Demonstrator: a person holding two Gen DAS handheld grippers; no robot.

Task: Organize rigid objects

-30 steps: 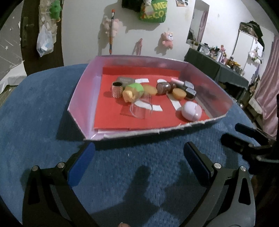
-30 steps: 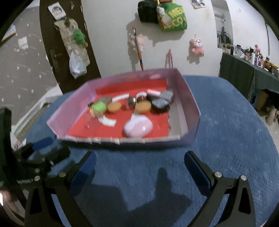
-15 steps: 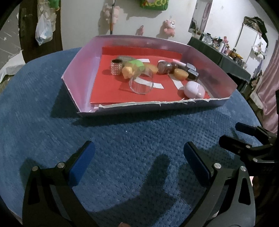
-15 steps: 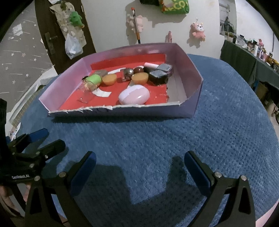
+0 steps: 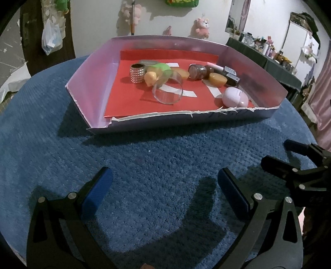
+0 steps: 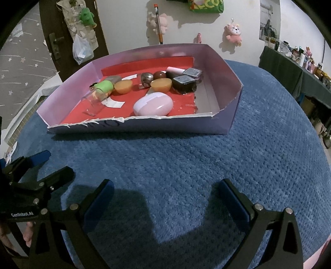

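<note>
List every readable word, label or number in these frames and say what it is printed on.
"GenRobot.AI": on the left gripper body, right wrist view.
"OSINIW", mirrored letters: on the red liner in the box.
"ECO", partly cut off: on the green bag on the wall.
Print on the box's front wall: too blurred to read.
</note>
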